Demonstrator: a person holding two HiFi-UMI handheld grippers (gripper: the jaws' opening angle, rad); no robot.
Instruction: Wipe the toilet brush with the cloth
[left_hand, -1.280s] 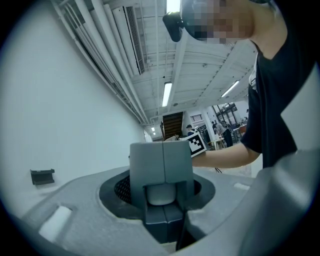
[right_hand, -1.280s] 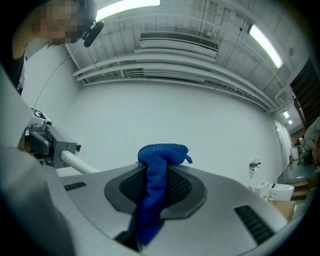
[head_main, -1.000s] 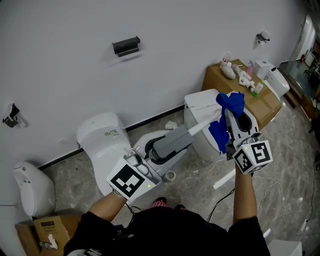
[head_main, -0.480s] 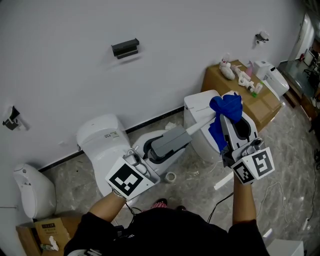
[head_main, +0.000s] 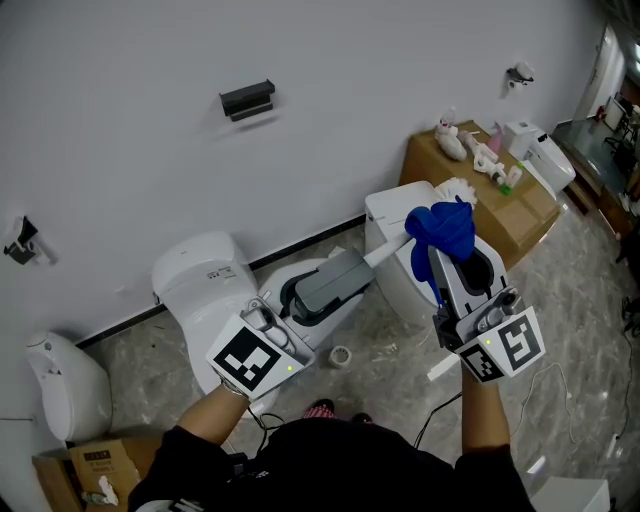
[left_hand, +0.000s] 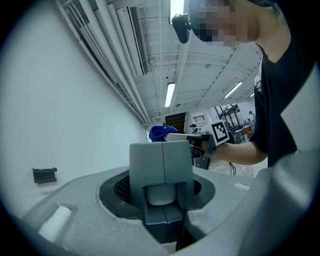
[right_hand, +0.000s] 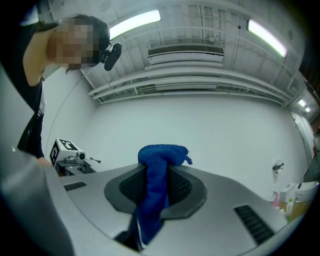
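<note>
The toilet brush has a thick grey handle (head_main: 335, 280), a white shaft (head_main: 388, 251) and a white bristle head (head_main: 456, 188). My left gripper (head_main: 305, 300) is shut on the grey handle (left_hand: 161, 165), holding the brush out level over the toilets. The blue cloth (head_main: 440, 228) is bunched around the shaft just short of the bristle head. My right gripper (head_main: 441, 255) is shut on this cloth (right_hand: 157, 180), which hangs down between its jaws. In the left gripper view the cloth (left_hand: 159, 132) and the right gripper show beyond the handle.
A white toilet (head_main: 200, 270) stands by the wall at left and a second toilet (head_main: 392, 215) under the brush. A brown cabinet (head_main: 520, 215) with small items is at right. A tape roll (head_main: 341, 354) lies on the floor. A black fixture (head_main: 247, 98) hangs on the wall.
My right gripper has drawn back toward the person, sliding the blue cloth along the shaft away from the tip; the white bristle head now shows beyond it. The left gripper has stayed put.
</note>
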